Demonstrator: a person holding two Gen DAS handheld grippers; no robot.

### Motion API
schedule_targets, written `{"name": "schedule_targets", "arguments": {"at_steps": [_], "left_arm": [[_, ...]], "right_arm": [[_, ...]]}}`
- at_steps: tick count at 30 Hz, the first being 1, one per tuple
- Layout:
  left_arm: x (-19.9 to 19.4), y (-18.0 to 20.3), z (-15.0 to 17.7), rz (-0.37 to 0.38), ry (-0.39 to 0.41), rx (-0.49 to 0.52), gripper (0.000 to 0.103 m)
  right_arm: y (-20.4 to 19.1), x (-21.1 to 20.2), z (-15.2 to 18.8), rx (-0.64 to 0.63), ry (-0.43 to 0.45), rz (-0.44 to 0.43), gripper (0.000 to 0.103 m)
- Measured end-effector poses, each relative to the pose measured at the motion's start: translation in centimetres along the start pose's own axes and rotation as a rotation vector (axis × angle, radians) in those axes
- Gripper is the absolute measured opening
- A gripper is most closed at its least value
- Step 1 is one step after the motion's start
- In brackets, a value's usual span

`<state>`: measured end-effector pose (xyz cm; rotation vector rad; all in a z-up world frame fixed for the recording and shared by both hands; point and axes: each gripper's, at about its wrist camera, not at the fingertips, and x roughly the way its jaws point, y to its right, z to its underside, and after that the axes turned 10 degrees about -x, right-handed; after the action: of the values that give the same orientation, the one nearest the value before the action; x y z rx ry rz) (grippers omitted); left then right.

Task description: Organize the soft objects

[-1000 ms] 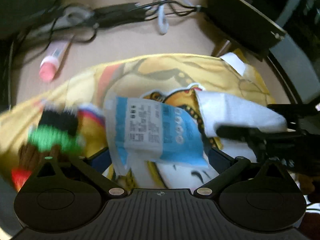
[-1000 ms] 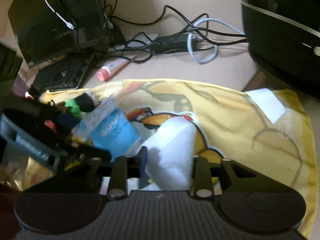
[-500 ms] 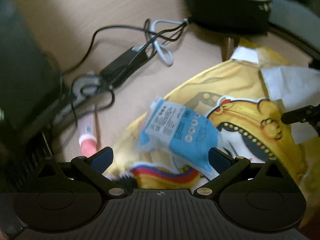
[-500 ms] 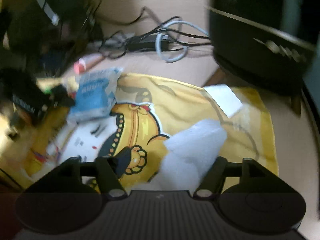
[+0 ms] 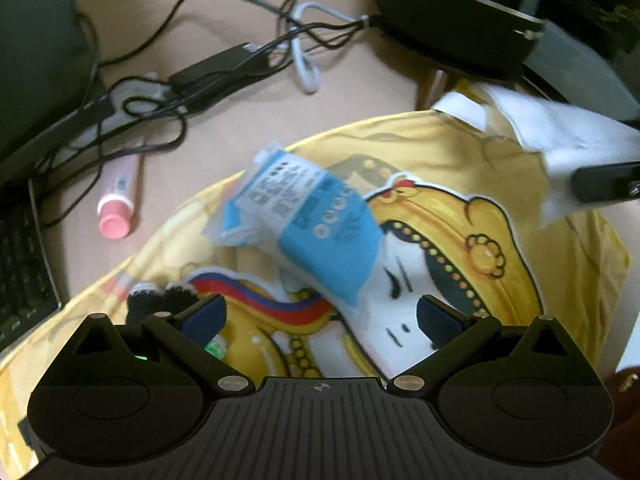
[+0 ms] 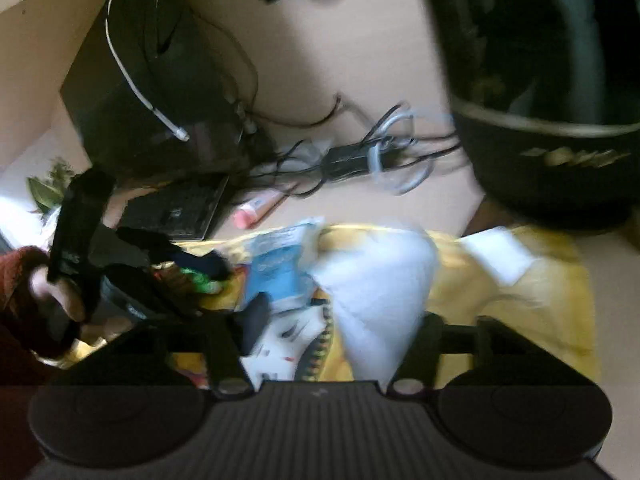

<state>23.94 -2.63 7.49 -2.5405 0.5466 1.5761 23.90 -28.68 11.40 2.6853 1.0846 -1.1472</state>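
A blue tissue pack [image 5: 308, 216] lies on the yellow cartoon-print cushion [image 5: 520, 168], just ahead of my left gripper [image 5: 320, 320], which is open and holds nothing. A black and green knitted toy [image 5: 160, 304] sits by its left finger. At the cushion's far right, a white cloth [image 5: 560, 136] bunches around one right gripper finger [image 5: 604, 186]. In the blurred right wrist view, the white cloth [image 6: 380, 288] sits between the fingers of my right gripper [image 6: 344, 320]. Its jaws stand wide apart, with a gap on the left side.
A pink tube [image 5: 118, 196] and tangled cables [image 5: 224, 68] lie on the tan desk beyond the cushion. A keyboard [image 6: 176, 212] is at the left, and a large black rounded object [image 6: 540, 168] at the back right. A person's hand [image 6: 52, 292] grips the left gripper's handle.
The right gripper's jaws have widened around the white cloth, which has moved to the cushion's far right. The left gripper has drawn back from the blue pack.
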Motion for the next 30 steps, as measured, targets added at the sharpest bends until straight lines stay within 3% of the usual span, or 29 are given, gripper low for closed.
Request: {"name": "schedule_targets", "arguments": {"at_steps": [3, 4, 8, 14, 16, 18, 21, 22, 23, 24, 26, 30], "left_arm": [[-0.7, -0.5, 0.6, -0.014, 0.003, 0.012, 0.103], [-0.6, -0.9, 0.7, -0.021, -0.003, -0.007, 0.103], [-0.1, -2.4, 1.1, -0.037, -0.021, -0.092, 0.103], [-0.4, -2.1, 0.8, -0.023, -0.025, -0.084, 0.103], [-0.3, -1.9, 0.7, -0.019, -0.027, -0.071, 0.103], [-0.2, -1.7, 0.5, -0.015, -0.029, -0.063, 0.103], [0.1, -1.1, 0.4, -0.016, -0.037, -0.047, 0.103], [0.0, -1.0, 0.5, -0.017, -0.040, -0.041, 0.103], [0.0, -1.0, 0.7, -0.017, -0.043, -0.035, 0.103], [0.0, -1.1, 0.8, -0.017, -0.046, -0.038, 0.103], [0.0, -1.4, 1.1, -0.016, -0.054, -0.053, 0.103], [0.1, -2.0, 1.6, -0.015, -0.068, -0.093, 0.103]], "right_arm": [[-0.4, 3.4, 1.1, -0.141, -0.158, 0.254, 0.068], [-0.2, 4.0, 1.6, -0.156, -0.191, 0.274, 0.067], [0.4, 3.5, 2.7, -0.123, -0.203, 0.199, 0.069], [-1.9, 2.1, 3.9, -0.411, -0.251, 0.357, 0.070], [-3.0, 1.6, 4.2, -0.536, -0.256, 0.327, 0.075], [-4.0, 1.7, 4.3, -0.652, -0.269, 0.275, 0.085], [-4.6, 3.1, 4.6, -0.750, -0.323, 0.194, 0.088], [-4.4, 3.9, 4.7, -0.787, -0.349, 0.197, 0.088], [-4.1, 4.4, 4.8, -0.804, -0.344, 0.207, 0.100], [-3.7, 4.6, 4.5, -0.806, -0.334, 0.215, 0.100], [-2.1, 5.2, 3.5, -0.755, -0.360, 0.195, 0.103], [3.3, 6.2, 1.9, -0.427, -0.404, 0.009, 0.098]]}}
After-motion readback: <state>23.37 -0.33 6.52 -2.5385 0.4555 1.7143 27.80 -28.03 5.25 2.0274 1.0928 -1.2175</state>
